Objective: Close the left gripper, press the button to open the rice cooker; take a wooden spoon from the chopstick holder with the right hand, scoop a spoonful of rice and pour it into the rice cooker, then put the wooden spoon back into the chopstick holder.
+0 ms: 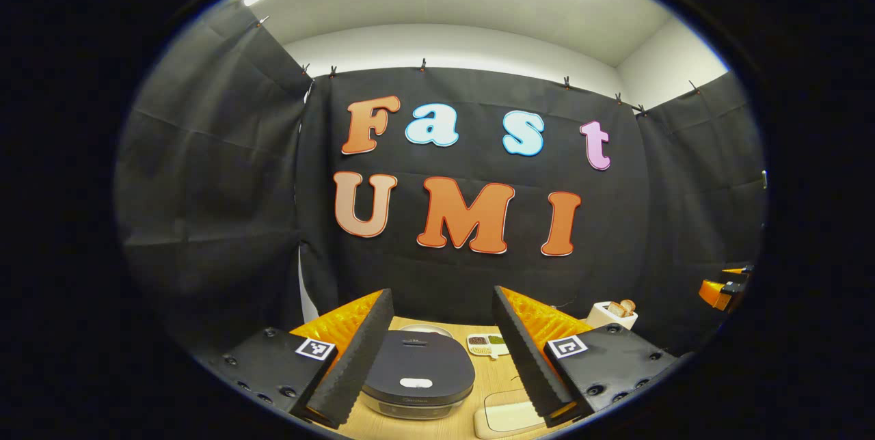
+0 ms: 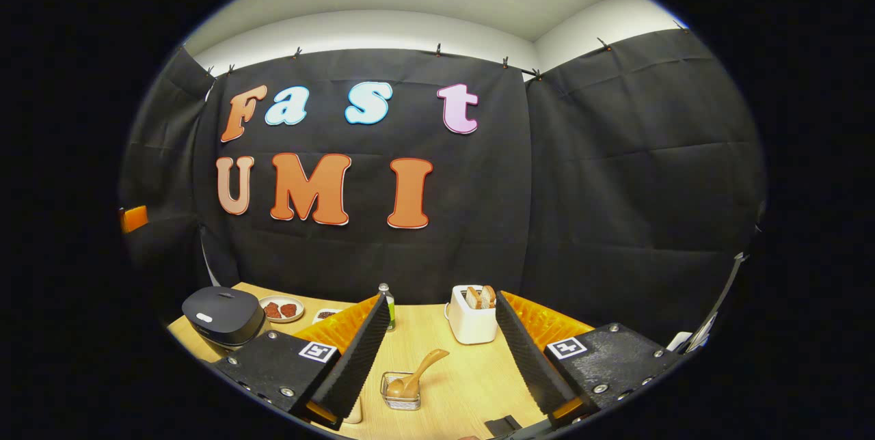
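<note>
Left tongs point(image 1: 437, 358): released, the two fingers spread wide, held above the counter point(image 1: 489, 375) and touching nothing.
Rice cooker point(image 1: 418, 373): in the left gripper view it sits on the counter directly between and beyond the spread fingers, lid down; its pale button point(image 1: 415, 382) faces the tongs on the near part of the lid, apart from both fingers.
Right tongs point(image 2: 437, 365): released as well, fingers wide apart, hovering over the counter with nothing between them pressed.
Chopstick holder point(image 2: 401, 391): a small clear holder standing on the counter between the right tongs' fingers, nearer the left finger, not touched by either.
Wooden spoon point(image 2: 417, 375): stands in the chopstick holder, bowl down, handle leaning up and to the right; free of the tongs.
Rice cooker seen from the right gripper view point(image 2: 222, 317): well to the left of the chopstick holder, beyond the left finger, lid shut.
Toaster point(image 2: 472, 313): behind the chopstick holder, with bread slices in its slots.
Bottle point(image 2: 387, 305): behind the chopstick holder, just beside the left finger's tip.
Plate point(image 2: 281, 309): just right of the rice cooker, holding reddish pieces.
</note>
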